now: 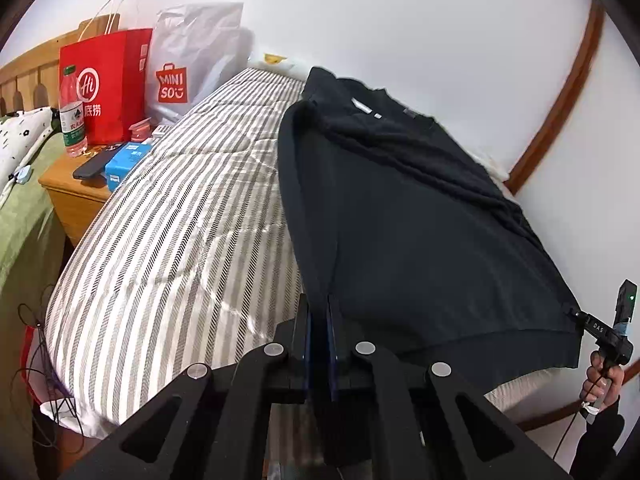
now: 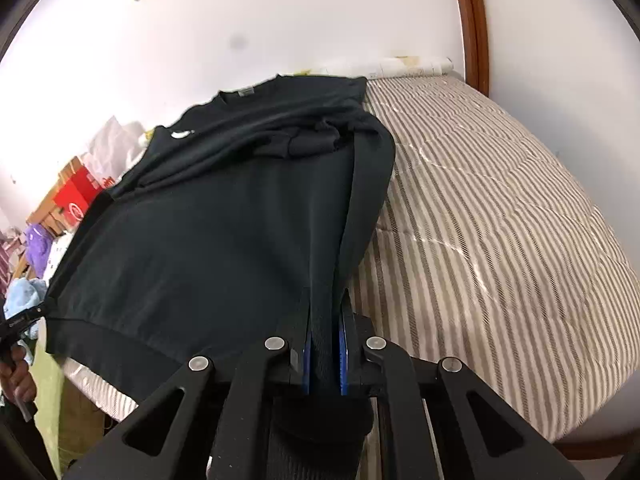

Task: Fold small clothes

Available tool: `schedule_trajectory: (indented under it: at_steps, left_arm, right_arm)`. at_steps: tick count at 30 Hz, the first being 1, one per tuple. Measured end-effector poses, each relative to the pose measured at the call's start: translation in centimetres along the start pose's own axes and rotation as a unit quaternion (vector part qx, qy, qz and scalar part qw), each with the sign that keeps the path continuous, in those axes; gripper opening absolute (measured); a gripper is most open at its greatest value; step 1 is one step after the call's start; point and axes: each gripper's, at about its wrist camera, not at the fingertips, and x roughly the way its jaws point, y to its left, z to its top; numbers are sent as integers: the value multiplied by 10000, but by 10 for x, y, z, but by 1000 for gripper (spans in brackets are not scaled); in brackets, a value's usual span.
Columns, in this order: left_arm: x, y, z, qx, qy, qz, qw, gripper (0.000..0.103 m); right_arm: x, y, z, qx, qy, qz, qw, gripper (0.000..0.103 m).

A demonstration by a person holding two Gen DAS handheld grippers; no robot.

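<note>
A dark navy, soft cotton sweatshirt [image 1: 420, 216] lies spread out on a bed with a grey and white striped quilt [image 1: 180, 216]. Its neck end is far away, near the white wall [image 1: 400, 20], and its wide bottom band hangs a little over the near edge of the bed.

The left hand-held gripper [image 1: 319, 312] has its two black fingers pressed tight together on one bottom corner of the sweatshirt. The cloth is pinched between the blue pads and pulled up a bit, so the side of the sweatshirt makes a long fold running away from the fingers.

The right hand-held gripper [image 2: 325, 320] is squeezed tight too, and it has the other bottom corner of the sweatshirt. A thick bunch of dark cloth sits between its blue pads (some even hangs down below them). One sleeve is folded over the chest of the sweatshirt, with its cuff lying in the middle.

In the left wrist view you can see the other gripper off to the side with a person's hand [image 1: 604, 380] around its handle, and the bottom edge of the sweatshirt stretches between the two grippers.

Beside the bed stands a small wooden worktop [image 1: 72, 192]. On it are a red paper shopping bag [image 1: 108, 84], a white plastic bag with a red logo [image 1: 188, 68], a clear plastic water bottle with a green cap [image 1: 72, 116], a dark phone [image 1: 96, 164] and a blue pack of tissues [image 1: 126, 164].
</note>
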Motion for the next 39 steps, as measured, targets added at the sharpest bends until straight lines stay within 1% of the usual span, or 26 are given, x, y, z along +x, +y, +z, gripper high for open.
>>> schedule_trajectory:
  at_steps: [4,7,9,14,20,23,28,33,37,39]
  left_arm:
    - [-12,-9,8,90,-211,-73,9997,7]
    - [-20,-16,23,99,-412,-90,9991,7]
    - [-24,-18,35,115,-546,-122,9984,7]
    - [-29,-26,66,174,-829,-32,9964,7]
    - [-21,-36,114,123,-1025,73,9946,7]
    - [-7,-43,139,167,-1092,159,9937,7]
    - [27,-57,181,280,-1174,418,9918,7]
    - [69,-62,222,282,-1177,487,9915,7]
    - [108,-62,251,268,-1175,526,9913,7]
    - [129,-61,263,243,-1140,532,9918,7]
  right_arm:
    - [-15,-3,-1,42,-106,133,9998,10]
    - [-19,0,7,76,-222,176,9996,10]
    - [-24,2,16,130,-340,272,9990,10]
    - [-41,8,41,221,-662,509,9963,10]
    - [-50,15,86,258,-1006,739,9918,10]
    - [-45,15,112,307,-1124,814,9899,10]
    - [-22,18,160,340,-1267,850,9877,10]
    - [16,19,206,320,-1283,756,9883,10]
    - [54,15,232,389,-1296,724,9882,10]
    - [71,10,240,471,-1288,729,9879,10]
